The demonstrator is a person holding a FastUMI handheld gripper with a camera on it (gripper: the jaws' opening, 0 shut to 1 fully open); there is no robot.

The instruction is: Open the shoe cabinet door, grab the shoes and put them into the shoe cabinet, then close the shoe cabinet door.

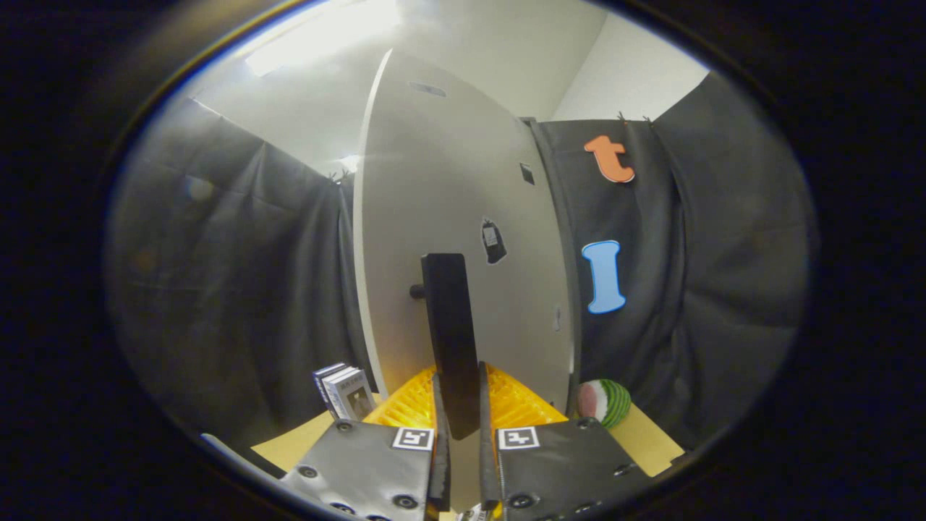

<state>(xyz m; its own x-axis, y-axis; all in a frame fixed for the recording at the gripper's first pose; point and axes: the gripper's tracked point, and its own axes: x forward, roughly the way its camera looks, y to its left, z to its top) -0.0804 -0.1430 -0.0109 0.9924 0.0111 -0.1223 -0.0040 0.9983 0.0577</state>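
While the gripper [460,427] is clenched on the dark bar handle [450,333] — one finger pressing each side of its lower end — the step in hand reads as swinging the shoe cabinet door [441,217]. Item: handle, upright, standing off the pale door on a short peg. Item: orange ridged surface [405,405], low down just beyond the fingers. Item: small boxes [346,391] left of it; a striped ball [605,401] right. Advice: follow the hinge arc, keep the grip square — no twisting. Shoes: none seen.
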